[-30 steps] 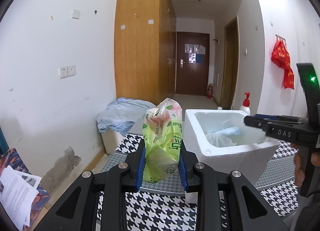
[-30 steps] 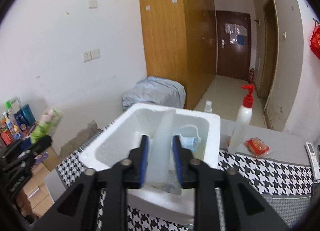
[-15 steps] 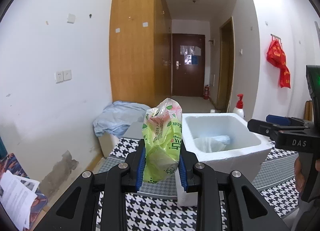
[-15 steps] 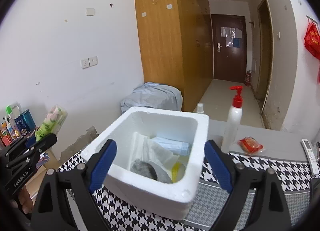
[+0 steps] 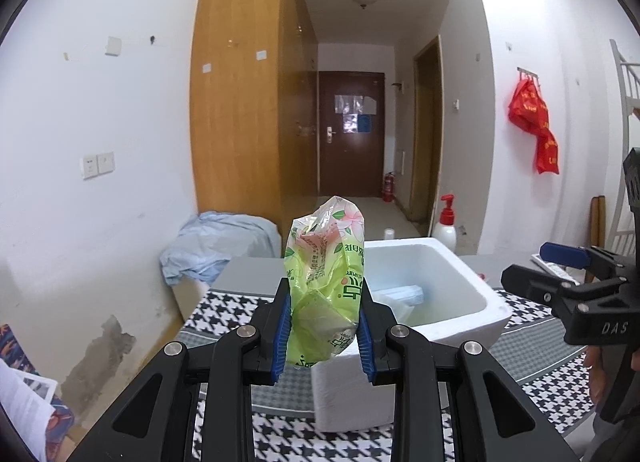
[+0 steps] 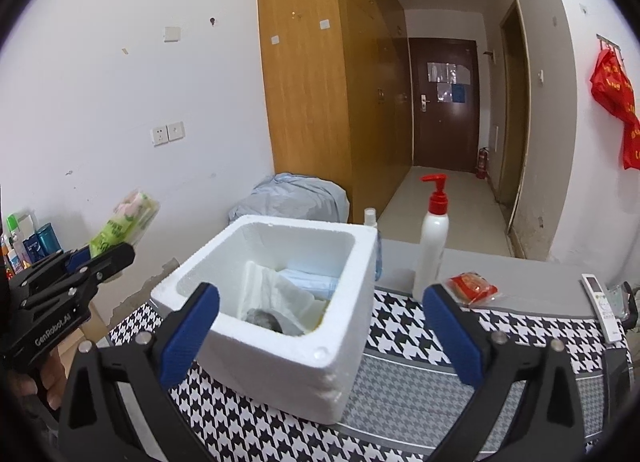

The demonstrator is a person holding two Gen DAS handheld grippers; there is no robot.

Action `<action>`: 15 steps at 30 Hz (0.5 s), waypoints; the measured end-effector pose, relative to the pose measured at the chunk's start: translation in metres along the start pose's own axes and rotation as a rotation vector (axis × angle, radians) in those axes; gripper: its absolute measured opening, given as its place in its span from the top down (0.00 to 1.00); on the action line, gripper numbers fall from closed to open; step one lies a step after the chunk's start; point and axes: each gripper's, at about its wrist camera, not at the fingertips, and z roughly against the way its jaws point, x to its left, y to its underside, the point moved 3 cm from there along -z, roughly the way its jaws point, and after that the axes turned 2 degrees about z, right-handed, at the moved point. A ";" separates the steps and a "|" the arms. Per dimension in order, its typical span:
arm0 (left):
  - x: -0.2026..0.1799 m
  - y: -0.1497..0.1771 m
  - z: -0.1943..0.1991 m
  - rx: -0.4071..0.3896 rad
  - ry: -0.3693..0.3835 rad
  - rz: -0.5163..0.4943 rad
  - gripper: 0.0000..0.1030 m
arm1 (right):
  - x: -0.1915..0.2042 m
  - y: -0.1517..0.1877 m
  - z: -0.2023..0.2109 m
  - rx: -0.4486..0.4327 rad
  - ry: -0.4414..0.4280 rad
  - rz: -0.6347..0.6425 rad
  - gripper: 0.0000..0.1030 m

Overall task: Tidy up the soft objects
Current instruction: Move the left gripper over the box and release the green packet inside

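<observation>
1. Tongs check: left tongs (image 5: 322, 332) are squeezing the green tissue pack (image 5: 326, 286), holding it up just left of the foam box (image 6: 280, 302).
2. Right tongs (image 6: 320, 332) have just been opening and are gaping wide now, nothing between them, hanging over the box's near edge.
3. I'm seeing soft stuff already sitting inside: white cloth (image 6: 272, 294), a mask pack (image 6: 312, 282), something grey.
4. I'm guessing we're well underway. Tissue pack isn't in yet, and the red packet (image 6: 472, 288) is lying on the tabletop (image 6: 420, 390) by the pump bottle (image 6: 432, 238).

right tongs (image 6: 320, 336) | just opened wide (nothing between) | white sheet (image 6: 276, 294) now in foam box (image 6: 280, 358)
</observation>
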 end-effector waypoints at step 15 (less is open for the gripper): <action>-0.037 -0.012 -0.035 0.030 0.094 -0.028 0.70 | -0.035 0.016 0.011 0.021 0.070 -0.037 0.00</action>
